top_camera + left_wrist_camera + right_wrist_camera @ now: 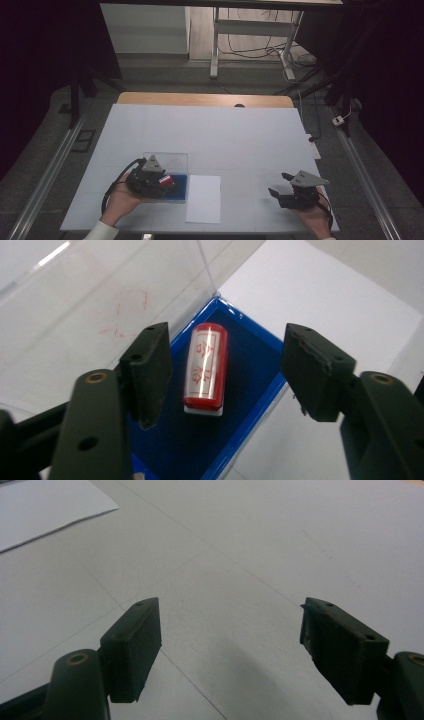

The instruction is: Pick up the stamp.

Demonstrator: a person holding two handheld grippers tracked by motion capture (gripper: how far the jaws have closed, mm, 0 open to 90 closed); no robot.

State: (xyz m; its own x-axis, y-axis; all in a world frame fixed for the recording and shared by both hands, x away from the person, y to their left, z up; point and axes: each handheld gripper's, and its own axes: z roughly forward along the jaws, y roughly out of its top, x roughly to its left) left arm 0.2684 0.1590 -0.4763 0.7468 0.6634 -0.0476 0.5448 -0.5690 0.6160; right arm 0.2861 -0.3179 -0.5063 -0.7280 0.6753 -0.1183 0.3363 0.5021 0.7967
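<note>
Red cylindrical stamp [204, 369] lies on its side in the blue tray [260, 360] of an open clear-lidded case, between the parted pads of the left gripper [226, 375], which do not touch it, seemingly placed for a sideways pinch. Its long axis runs straight away from the jaws. The right gripper [231, 647] rests apart on the white table [240, 135], its 2 jaws wide and empty.

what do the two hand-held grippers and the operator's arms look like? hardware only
Both are black. The left hand-held gripper and right hand-held gripper each carry a grey three-cornered plate on top and two blocky black jaw pads on arms with brass-coloured pivots. A black cable loops from the left one. White sleeve cuff at the left wrist.
</note>
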